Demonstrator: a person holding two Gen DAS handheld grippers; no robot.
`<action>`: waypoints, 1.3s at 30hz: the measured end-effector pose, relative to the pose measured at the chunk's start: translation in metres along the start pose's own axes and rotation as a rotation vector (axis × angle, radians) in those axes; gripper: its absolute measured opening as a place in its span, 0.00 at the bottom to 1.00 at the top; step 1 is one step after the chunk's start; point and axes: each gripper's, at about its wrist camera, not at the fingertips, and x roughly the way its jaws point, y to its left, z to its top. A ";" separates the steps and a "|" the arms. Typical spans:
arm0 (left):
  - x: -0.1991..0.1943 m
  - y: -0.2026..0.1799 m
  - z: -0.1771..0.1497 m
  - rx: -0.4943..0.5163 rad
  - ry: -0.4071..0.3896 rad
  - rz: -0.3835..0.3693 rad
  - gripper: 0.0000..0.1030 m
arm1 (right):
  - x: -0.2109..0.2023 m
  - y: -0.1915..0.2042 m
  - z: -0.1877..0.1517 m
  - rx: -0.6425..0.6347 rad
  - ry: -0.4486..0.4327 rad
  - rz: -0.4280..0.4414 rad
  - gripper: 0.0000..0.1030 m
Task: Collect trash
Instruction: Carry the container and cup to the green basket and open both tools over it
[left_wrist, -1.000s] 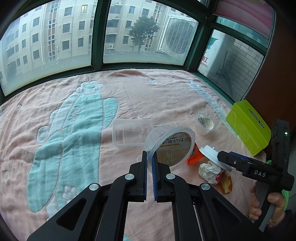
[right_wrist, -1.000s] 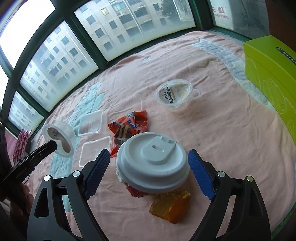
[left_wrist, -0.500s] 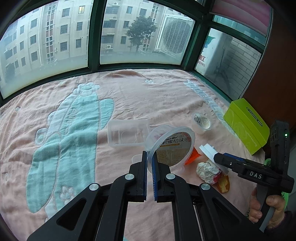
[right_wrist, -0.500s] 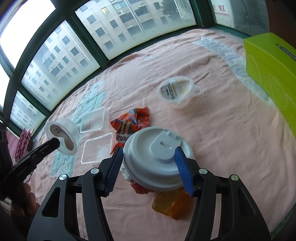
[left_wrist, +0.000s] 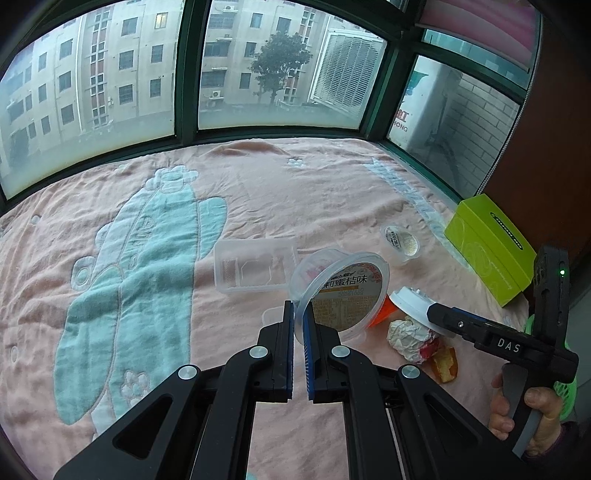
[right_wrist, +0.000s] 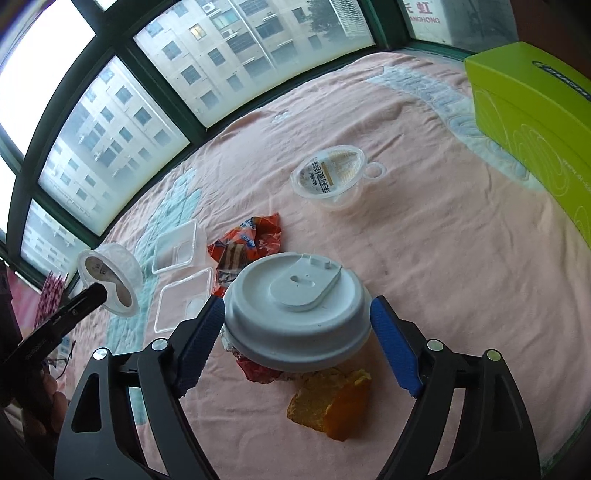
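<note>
My left gripper (left_wrist: 298, 314) is shut on the rim of a clear plastic cup with an orange label (left_wrist: 343, 291) and holds it above the pink blanket; it also shows in the right wrist view (right_wrist: 110, 280). My right gripper (right_wrist: 297, 317) is shut on a white cup lid (right_wrist: 295, 314), which also shows in the left wrist view (left_wrist: 410, 301). On the blanket lie a crumpled white wrapper (left_wrist: 406, 334), an orange food piece (right_wrist: 332, 402), a red snack wrapper (right_wrist: 245, 247), two clear trays (right_wrist: 177, 247) (right_wrist: 184, 302) and a second clear cup (right_wrist: 330, 175).
A lime green box (right_wrist: 535, 122) stands at the right edge of the blanket (left_wrist: 258, 184). A green mesh basket (left_wrist: 565, 391) shows partly behind the right hand. Windows close off the far side.
My right gripper closed on the white lid and lifted it slightly. My left gripper kept its grip on the clear cup and rose a little.
</note>
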 end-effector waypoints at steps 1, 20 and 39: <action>0.001 0.001 -0.001 0.000 0.002 0.001 0.05 | -0.001 0.001 0.001 -0.009 -0.007 -0.008 0.78; 0.007 0.007 -0.003 -0.012 0.018 0.006 0.05 | 0.023 -0.020 0.006 0.125 0.061 0.127 0.87; -0.004 -0.017 0.000 0.028 0.001 -0.029 0.05 | -0.036 -0.027 -0.013 0.141 -0.058 0.071 0.80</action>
